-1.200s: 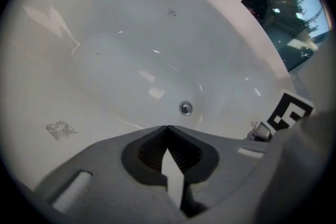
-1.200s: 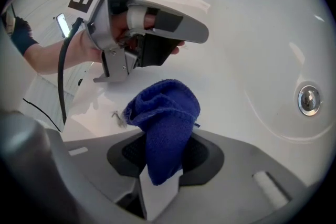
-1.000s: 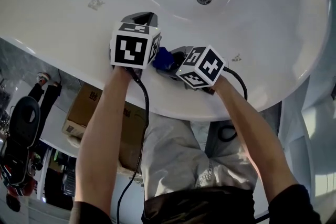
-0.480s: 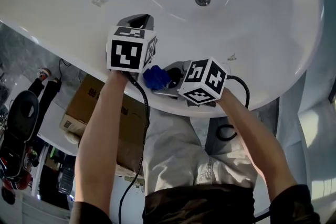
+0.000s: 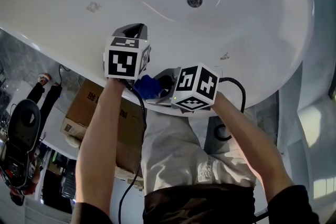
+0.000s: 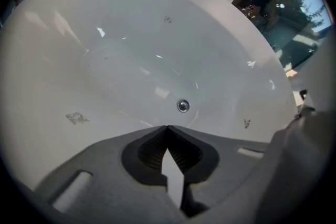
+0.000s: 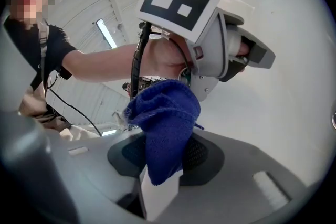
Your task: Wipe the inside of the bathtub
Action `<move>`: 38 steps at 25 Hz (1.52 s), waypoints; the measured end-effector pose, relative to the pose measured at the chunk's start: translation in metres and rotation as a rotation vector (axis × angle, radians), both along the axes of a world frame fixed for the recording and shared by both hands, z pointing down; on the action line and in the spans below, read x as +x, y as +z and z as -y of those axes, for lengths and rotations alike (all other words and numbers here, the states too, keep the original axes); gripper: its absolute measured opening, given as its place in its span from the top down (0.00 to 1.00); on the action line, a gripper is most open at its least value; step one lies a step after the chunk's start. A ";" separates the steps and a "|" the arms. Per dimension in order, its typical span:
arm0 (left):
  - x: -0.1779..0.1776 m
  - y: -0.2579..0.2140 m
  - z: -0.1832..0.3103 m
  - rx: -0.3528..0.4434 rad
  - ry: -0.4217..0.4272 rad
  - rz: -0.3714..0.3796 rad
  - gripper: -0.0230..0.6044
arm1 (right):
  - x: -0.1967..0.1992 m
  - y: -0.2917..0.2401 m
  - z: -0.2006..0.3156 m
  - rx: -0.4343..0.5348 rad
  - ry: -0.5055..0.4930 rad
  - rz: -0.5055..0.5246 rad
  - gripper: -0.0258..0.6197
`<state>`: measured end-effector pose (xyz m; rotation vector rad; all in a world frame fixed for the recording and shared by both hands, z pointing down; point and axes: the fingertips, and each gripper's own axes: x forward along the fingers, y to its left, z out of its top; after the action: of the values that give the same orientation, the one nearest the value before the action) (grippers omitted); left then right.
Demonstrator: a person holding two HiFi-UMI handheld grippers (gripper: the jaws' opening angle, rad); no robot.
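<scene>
The white bathtub (image 5: 247, 18) fills the upper part of the head view, with its round metal drain (image 5: 195, 0) on the floor of the basin and two small grey smudges on the inner wall, one to the left (image 5: 93, 7) and one nearer the right (image 5: 224, 55). Both grippers are at the near rim, close side by side. The right gripper (image 7: 163, 162) is clamped on a dark blue cloth (image 7: 167, 118), which bunches up out of the jaws and hangs down a little between them. In the head view the cloth lies over the near rim, between the two grippers and just beside the left one; whether it touches the tub surface cannot be told. The left gripper (image 6: 167, 128) has its jaws together with nothing between them, and it points into the basin toward the drain. A cardboard box (image 5: 89, 107) sits on the floor outside the tub, under the person's left arm.
</scene>
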<state>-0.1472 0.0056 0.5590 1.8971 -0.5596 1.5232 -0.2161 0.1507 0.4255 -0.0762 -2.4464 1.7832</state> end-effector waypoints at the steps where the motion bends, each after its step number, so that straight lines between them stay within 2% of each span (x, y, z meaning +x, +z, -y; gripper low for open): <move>1: 0.001 0.000 -0.001 0.001 0.000 0.003 0.96 | 0.003 0.000 0.002 0.004 0.008 -0.001 0.75; 5: 0.000 0.001 0.001 0.005 -0.033 0.004 0.96 | 0.015 0.004 0.010 0.007 0.041 -0.023 0.75; 11: -0.005 0.009 0.001 -0.010 -0.096 0.019 0.96 | 0.059 0.041 0.030 0.001 0.110 -0.159 0.74; 14: -0.002 0.017 0.001 -0.016 -0.101 0.018 0.96 | 0.083 0.070 0.045 -0.017 0.169 -0.244 0.74; 17: 0.003 0.029 0.004 -0.023 -0.111 0.007 0.96 | 0.107 0.113 0.059 -0.005 0.192 -0.378 0.74; 21: 0.010 0.047 -0.002 -0.041 -0.130 -0.020 0.96 | 0.132 0.169 0.068 0.023 0.144 -0.532 0.74; 25: 0.014 0.069 -0.001 -0.045 -0.201 -0.030 0.96 | 0.149 0.217 0.089 0.056 0.119 -0.631 0.74; 30: 0.016 0.092 -0.007 -0.084 -0.233 -0.057 0.96 | 0.156 0.266 0.091 -0.002 0.144 -0.752 0.74; 34: 0.016 0.105 -0.014 -0.125 -0.314 -0.067 0.96 | 0.152 0.301 0.075 -0.049 0.074 -0.809 0.74; 38: 0.026 0.118 -0.022 -0.146 -0.274 -0.080 0.96 | 0.144 0.336 0.057 -0.059 -0.051 -0.833 0.74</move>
<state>-0.1215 0.0280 0.6774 1.6855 -0.6267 1.2709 -0.0721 0.0936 0.7614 0.4901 -1.7690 1.4455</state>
